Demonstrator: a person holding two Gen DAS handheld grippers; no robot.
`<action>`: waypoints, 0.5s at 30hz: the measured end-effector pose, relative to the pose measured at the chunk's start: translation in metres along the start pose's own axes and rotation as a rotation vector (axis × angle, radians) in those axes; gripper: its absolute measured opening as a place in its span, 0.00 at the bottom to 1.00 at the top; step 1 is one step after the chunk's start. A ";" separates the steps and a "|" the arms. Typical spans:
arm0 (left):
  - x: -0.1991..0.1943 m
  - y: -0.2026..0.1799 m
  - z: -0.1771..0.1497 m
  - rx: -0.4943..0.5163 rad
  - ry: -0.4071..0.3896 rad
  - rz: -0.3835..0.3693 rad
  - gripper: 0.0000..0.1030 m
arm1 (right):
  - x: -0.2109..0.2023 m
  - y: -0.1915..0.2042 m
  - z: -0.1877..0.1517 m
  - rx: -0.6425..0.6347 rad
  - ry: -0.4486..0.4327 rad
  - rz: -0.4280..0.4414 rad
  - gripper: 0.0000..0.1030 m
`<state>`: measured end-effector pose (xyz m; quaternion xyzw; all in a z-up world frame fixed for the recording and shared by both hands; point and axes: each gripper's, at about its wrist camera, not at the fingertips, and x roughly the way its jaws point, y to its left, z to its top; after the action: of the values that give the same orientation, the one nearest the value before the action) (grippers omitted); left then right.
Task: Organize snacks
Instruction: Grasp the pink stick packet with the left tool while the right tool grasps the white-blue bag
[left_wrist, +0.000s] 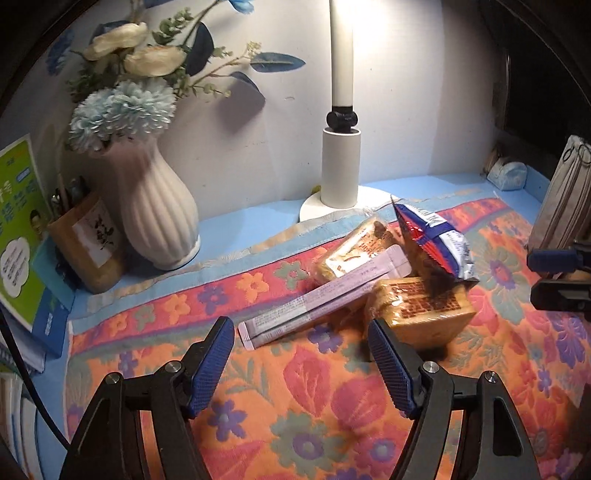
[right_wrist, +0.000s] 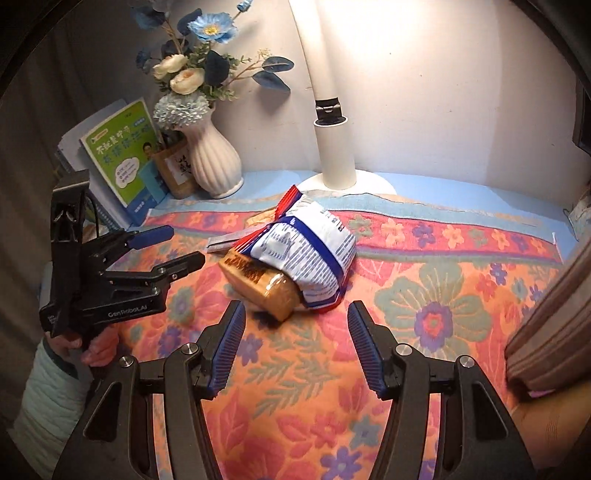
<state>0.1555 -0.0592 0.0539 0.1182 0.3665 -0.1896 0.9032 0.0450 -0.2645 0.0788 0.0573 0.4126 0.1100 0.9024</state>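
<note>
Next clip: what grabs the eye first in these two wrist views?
A loud floral cloth in orange and pink covers the table, with a small heap of snacks mid-cloth: a white-and-blue bag slumped over a tan wrapped cake, and a lilac sachet beside them. Behind stand a ribbed white vase of blue and cream flowers and a glowing white lamp.
</note>
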 end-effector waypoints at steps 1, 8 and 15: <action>0.010 0.001 0.003 0.017 0.012 0.003 0.71 | 0.007 -0.002 0.004 -0.002 0.006 -0.006 0.55; 0.051 0.005 0.008 0.037 0.067 -0.057 0.71 | 0.048 -0.013 0.031 -0.008 0.050 0.036 0.55; 0.054 0.005 0.010 0.031 0.057 -0.111 0.36 | 0.062 -0.008 0.049 -0.058 0.015 0.119 0.82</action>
<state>0.1993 -0.0724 0.0230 0.1172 0.3952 -0.2418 0.8784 0.1224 -0.2576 0.0636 0.0546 0.4120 0.1760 0.8924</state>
